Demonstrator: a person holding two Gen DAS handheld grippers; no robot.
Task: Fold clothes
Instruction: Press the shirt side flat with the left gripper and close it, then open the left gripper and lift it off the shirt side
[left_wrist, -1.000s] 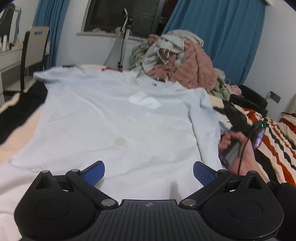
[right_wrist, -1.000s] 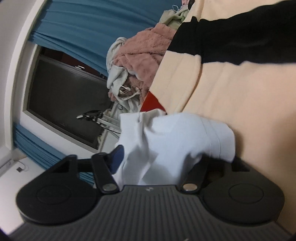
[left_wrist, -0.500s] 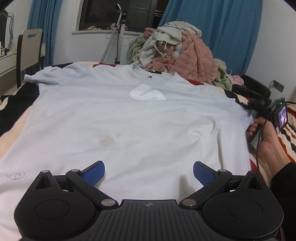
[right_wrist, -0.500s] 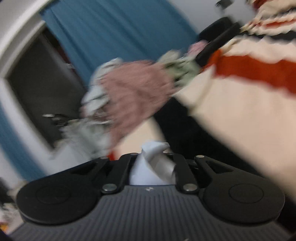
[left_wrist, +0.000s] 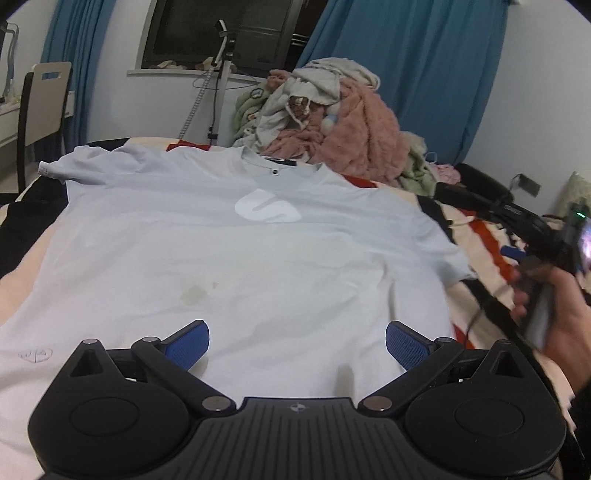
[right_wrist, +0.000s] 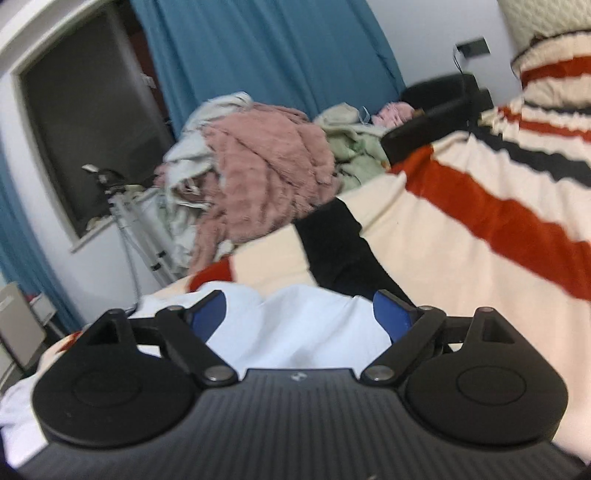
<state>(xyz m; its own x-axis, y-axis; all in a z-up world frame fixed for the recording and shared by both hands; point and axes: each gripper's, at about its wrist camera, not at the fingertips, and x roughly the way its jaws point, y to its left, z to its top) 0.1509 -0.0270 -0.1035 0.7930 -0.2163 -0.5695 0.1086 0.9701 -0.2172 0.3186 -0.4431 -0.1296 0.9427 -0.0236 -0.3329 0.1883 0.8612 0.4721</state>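
A pale blue T-shirt (left_wrist: 229, 258) lies spread flat, front up, on the striped bed, collar at the far end, with a white logo on the chest and a brownish stain low on the front. My left gripper (left_wrist: 297, 341) hovers open over its lower hem with nothing between the blue pads. In the right wrist view my right gripper (right_wrist: 299, 312) is open above the shirt's right sleeve (right_wrist: 295, 325), which lies loose on the blanket. A hand (left_wrist: 554, 314) holding the right gripper shows at the right edge of the left wrist view.
A heap of clothes with a pink fleece (left_wrist: 354, 129) sits at the bed's far end. The striped blanket (right_wrist: 480, 229) covers the bed. A tripod stand (left_wrist: 218, 74) and a chair (left_wrist: 40, 107) stand by the window wall, with blue curtains behind.
My right gripper pulled the right sleeve outward, then opened and let it go. The shirt now lies flatter and wider. The left gripper stayed open over the hem.
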